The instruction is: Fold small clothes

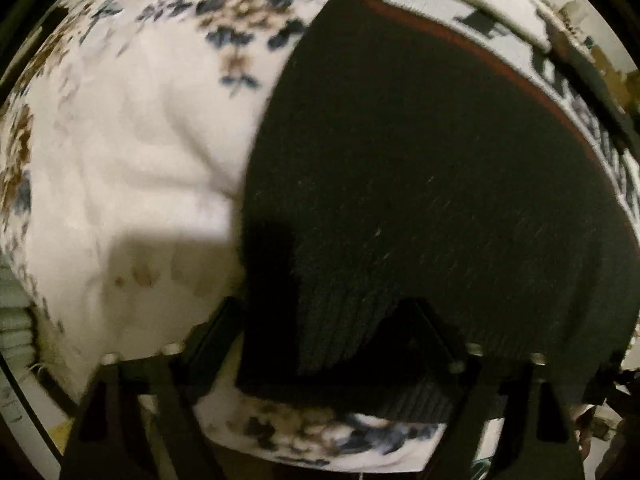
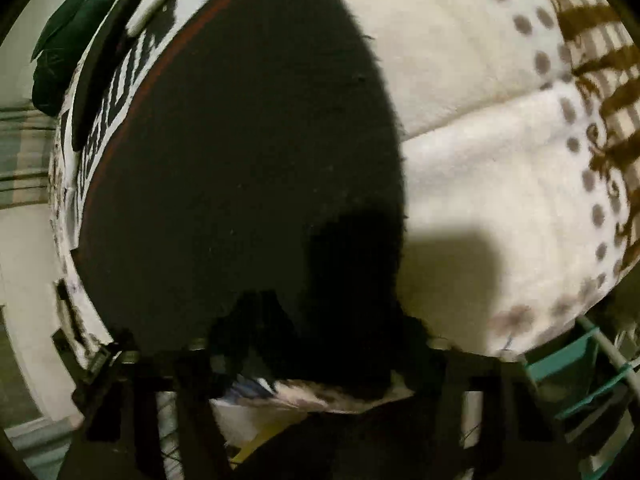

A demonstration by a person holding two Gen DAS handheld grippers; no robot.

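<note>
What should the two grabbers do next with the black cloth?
Probably lift the near edge and carry it toward the far red-trimmed edge, to fold it in half. The black cloth lies flat on the white flowered blanket, and the left gripper and right gripper each appear to have their jaws at its near corners.

Tight quarters over the bed — open cloth on either flank

My left gripper (image 1: 324,344) and right gripper (image 2: 320,344) crowd the dark garment (image 1: 420,184); bare floral blanket (image 1: 120,160) lies free to one side, dotted white blanket (image 2: 480,160) to the other — a patterned black-and-white item (image 1: 520,56) borders the far edge.
</note>
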